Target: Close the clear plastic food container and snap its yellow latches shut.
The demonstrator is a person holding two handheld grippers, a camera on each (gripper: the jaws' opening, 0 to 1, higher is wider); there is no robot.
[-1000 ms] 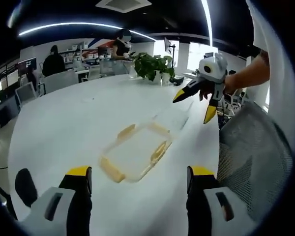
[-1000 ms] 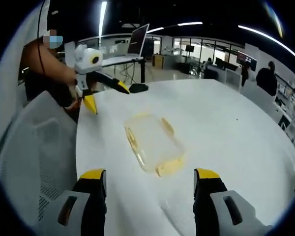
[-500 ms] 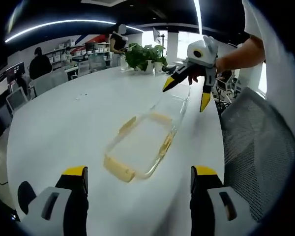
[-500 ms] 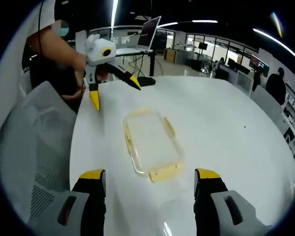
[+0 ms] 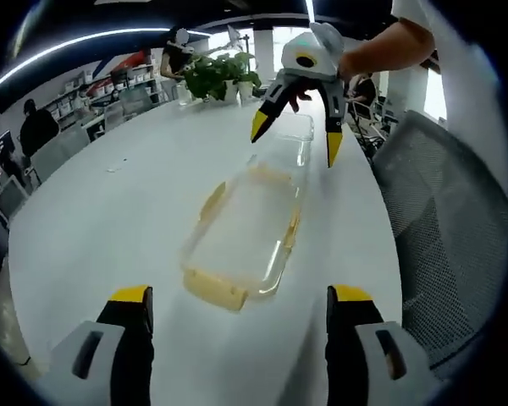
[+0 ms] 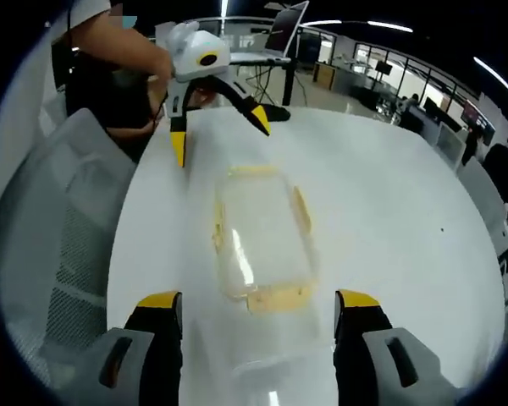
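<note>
Left gripper view looks along the left claw (image 5: 235, 317), whose two yellow-tipped jaws stand wide apart with nothing between them, toward the clear plastic container (image 5: 247, 230) lying on the white surface (image 5: 110, 220). Yellow latches (image 5: 215, 290) line the container's rim, and a clear lid (image 5: 289, 131) lies at its far end. The right claw (image 5: 293, 139) hangs just above that lid, jaws spread and holding nothing, with a person's forearm (image 5: 381, 46) behind it. A grey mesh chair (image 5: 444, 228) stands beside the surface and potted plants (image 5: 216, 76) sit at its far end. In the right gripper view the container (image 6: 262, 237) lies ahead of the released right claw (image 6: 258, 326), with the left claw (image 6: 220, 135) above its far end
</note>
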